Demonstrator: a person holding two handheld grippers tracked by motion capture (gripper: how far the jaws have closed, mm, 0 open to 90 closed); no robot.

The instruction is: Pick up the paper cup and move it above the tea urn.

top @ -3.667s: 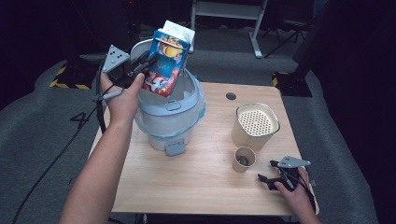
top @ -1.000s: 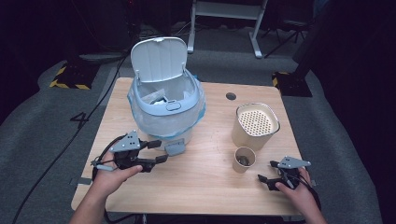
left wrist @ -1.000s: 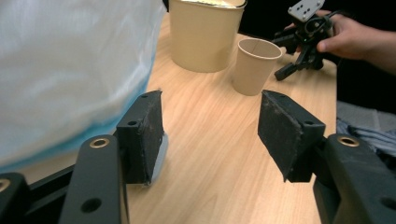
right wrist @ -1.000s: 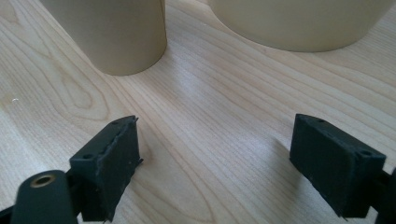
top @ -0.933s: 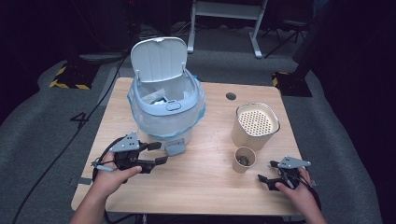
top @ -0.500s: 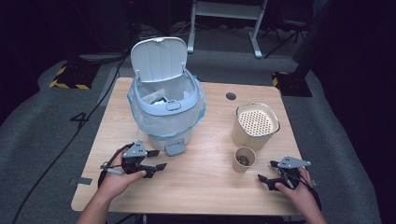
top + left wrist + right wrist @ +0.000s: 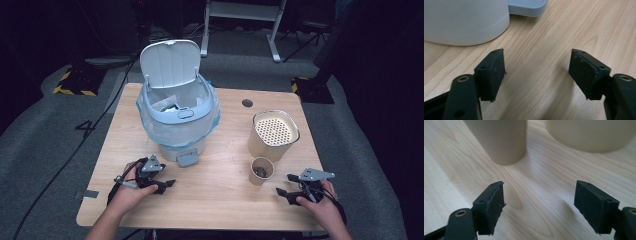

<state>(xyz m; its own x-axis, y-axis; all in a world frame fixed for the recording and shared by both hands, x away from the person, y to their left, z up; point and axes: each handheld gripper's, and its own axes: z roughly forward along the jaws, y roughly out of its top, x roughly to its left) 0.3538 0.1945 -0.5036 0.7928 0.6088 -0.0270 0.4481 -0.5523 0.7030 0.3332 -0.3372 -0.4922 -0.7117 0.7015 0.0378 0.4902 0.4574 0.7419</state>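
Note:
A pale blue pedal bin with a clear liner stands on the wooden table, its lid up and some packaging inside. My left gripper rests low on the table just in front of the bin's base and pedal, open and empty. My right gripper rests near the front right edge, open and empty. It points at a small beige cup and a larger beige container with a perforated top.
A small round hole is in the table behind the beige container. A cable trails off the left side to the grey floor. A white metal stand is behind the table.
3.7 s ago my left gripper held a colourful carton over the bin. It has since come down to the table in front of the bin, open and empty. The right gripper stayed put.

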